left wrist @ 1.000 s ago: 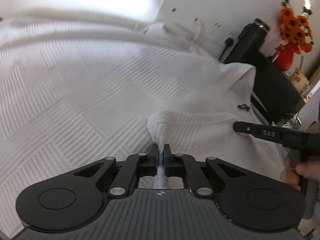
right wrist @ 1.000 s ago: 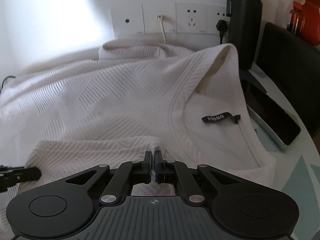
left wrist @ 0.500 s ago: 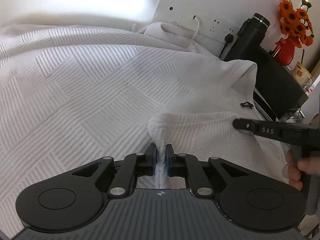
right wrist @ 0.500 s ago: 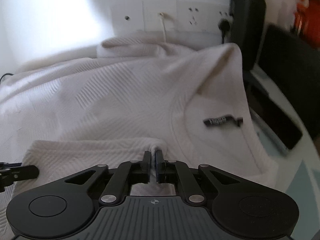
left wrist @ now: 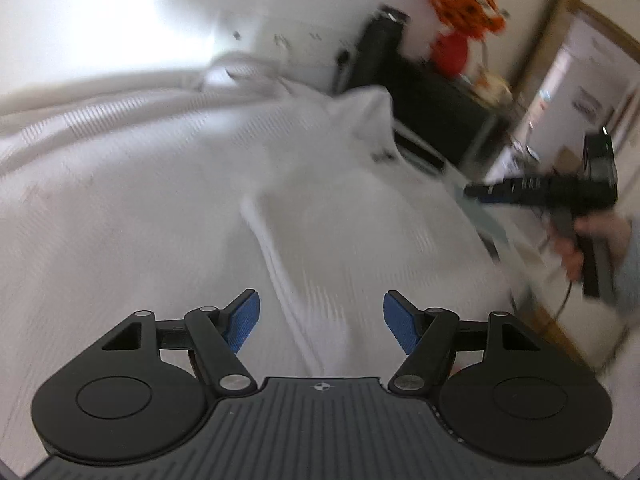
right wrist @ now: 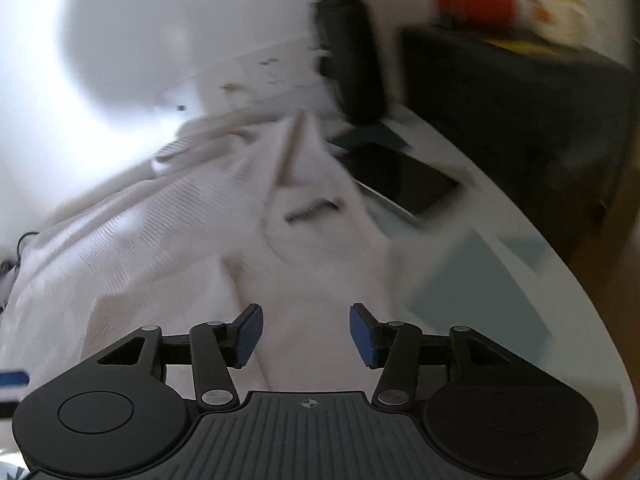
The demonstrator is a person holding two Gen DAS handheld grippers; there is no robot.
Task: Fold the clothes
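Note:
A white textured garment (left wrist: 140, 200) lies spread over the table, a folded-over flap (left wrist: 360, 216) resting on its right part. My left gripper (left wrist: 321, 322) hovers open above the flap's edge, blue pads wide apart, nothing between them. In the right wrist view the garment (right wrist: 160, 232) shows its neckline and a black label (right wrist: 312, 210). My right gripper (right wrist: 306, 334) is open over the cloth, holding nothing. The right gripper (left wrist: 476, 192) also shows in the left wrist view, held by a hand (left wrist: 576, 240). Both views are motion-blurred.
A black bottle (right wrist: 348, 48) stands at the wall by the sockets. A dark tablet (right wrist: 396, 180) lies on the table (right wrist: 520, 280) right of the garment. A black box (right wrist: 520, 92) and a red vase with orange flowers (left wrist: 452, 48) stand at the far right.
Both grippers have opened and let go of the folded edge, then pulled back and up. The flap now lies on the garment. The views have swung to the right.

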